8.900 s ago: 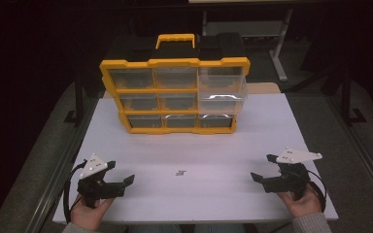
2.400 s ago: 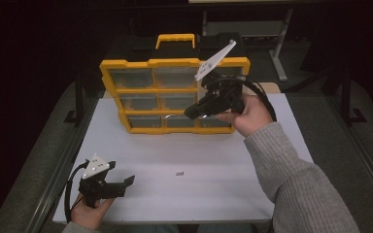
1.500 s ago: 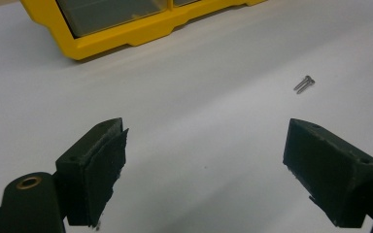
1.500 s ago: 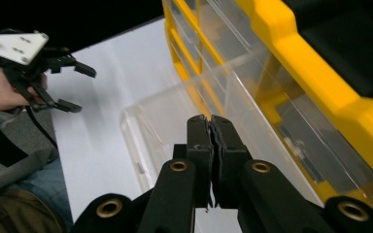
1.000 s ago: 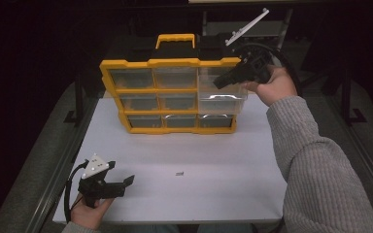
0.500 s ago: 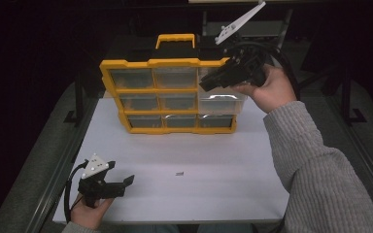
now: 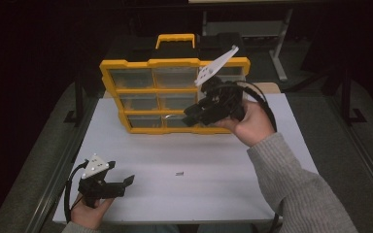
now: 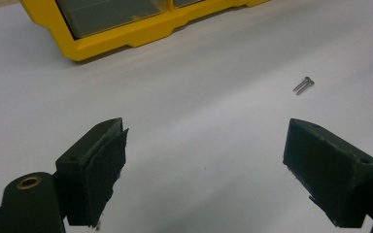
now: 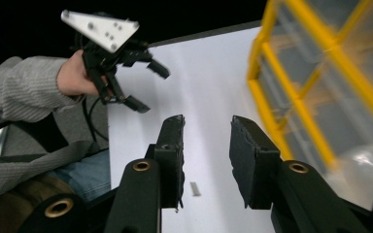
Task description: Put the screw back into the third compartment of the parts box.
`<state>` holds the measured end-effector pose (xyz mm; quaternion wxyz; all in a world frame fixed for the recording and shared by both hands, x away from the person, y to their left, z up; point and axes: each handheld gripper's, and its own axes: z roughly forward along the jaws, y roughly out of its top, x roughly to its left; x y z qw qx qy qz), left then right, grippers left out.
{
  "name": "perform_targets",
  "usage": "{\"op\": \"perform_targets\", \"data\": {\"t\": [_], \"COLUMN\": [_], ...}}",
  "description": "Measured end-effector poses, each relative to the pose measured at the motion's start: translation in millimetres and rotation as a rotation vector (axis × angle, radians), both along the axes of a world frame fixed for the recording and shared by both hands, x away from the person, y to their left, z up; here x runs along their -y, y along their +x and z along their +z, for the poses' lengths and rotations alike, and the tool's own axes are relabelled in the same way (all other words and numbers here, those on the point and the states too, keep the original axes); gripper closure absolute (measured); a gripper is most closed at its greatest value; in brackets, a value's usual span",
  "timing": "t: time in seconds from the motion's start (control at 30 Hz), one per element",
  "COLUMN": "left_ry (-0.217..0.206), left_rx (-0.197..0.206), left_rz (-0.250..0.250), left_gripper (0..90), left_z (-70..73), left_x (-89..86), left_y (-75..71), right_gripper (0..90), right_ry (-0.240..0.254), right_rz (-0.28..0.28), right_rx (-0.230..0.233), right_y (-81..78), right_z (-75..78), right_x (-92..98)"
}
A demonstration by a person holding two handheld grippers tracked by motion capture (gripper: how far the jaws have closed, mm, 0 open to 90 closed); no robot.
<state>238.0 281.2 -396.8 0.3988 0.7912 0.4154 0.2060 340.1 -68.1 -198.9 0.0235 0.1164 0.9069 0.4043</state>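
Reaching back from the yellow organizer [image 7: 167, 94] toward the small screws [image 7: 179, 173] looks like the step in hand, so the right tongs [image 7: 194, 112] should swing down clear of the organizer's front, turn their tips to the surface [image 7: 213, 194], and spread before closing over the pair. The screws lie side by side near the middle of the surface, toward its near edge, well apart from the organizer standing at the far edge. In the right gripper view the right tongs' jaws stand narrowly parted, gripping nothing, hanging in the air beside the organizer's lower right drawers. The left tongs [image 7: 126, 181] rest near the surface's near left corner, spread wide and empty, pointing toward the screws.
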Motion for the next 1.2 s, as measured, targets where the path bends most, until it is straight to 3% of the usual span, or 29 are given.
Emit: {"op": "perform_targets", "data": {"t": [0.07,0.1,0.27,0.3,0.57,0.7,0.9,1.0,1.2], "left_ry": [-0.013,0.004,0.006,-0.019,-0.016,-0.005,-0.024,-0.021,-0.022], "left_rx": [0.014,0.01,0.01,0.015,0.007,0.011,0.007,0.003,0.004], "left_rz": [0.001,-0.006,-0.007,0.003,0.002,-0.004,0.004,0.002,0.001], "left_gripper": [14.8,14.8,14.8,14.8,14.8,14.8,14.8,14.8,14.8], "left_z": [-1.4,-1.0,-1.4,-2.4,-2.0,-1.4,-2.4,-2.2,-2.4], "left_x": [0.4,-0.8,-0.7,1.1,0.9,0.2,1.6,1.6,2.0], "left_y": [0.6,0.8,1.0,0.6,0.4,0.5,0.0,-0.1,-0.1], "right_gripper": [64.1,63.7,61.4,61.3,62.1,62.9,65.1,65.9,69.8], "right_ry": [-0.004,-0.007,-0.031,-0.034,-0.067,-0.086,-0.116,-0.109,-0.133], "right_rz": [0.006,0.014,0.029,0.035,0.048,0.043,0.034,0.034,0.019], "right_rx": [-0.009,-0.016,-0.04,-0.046,-0.09,-0.101,-0.131,-0.14,-0.162], "right_y": [-2.1,-2.7,-4.2,-4.3,-4.3,-2.6,-1.2,0.1,2.8], "right_z": [-12.4,-19.1,-51.0,-56.8,-102.7,-122.2,-150.4,-164.8,-185.4], "right_x": [-5.5,-8.7,-24.6,-27.2,-44.8,-48.4,-51.9,-53.7,-54.3]}}
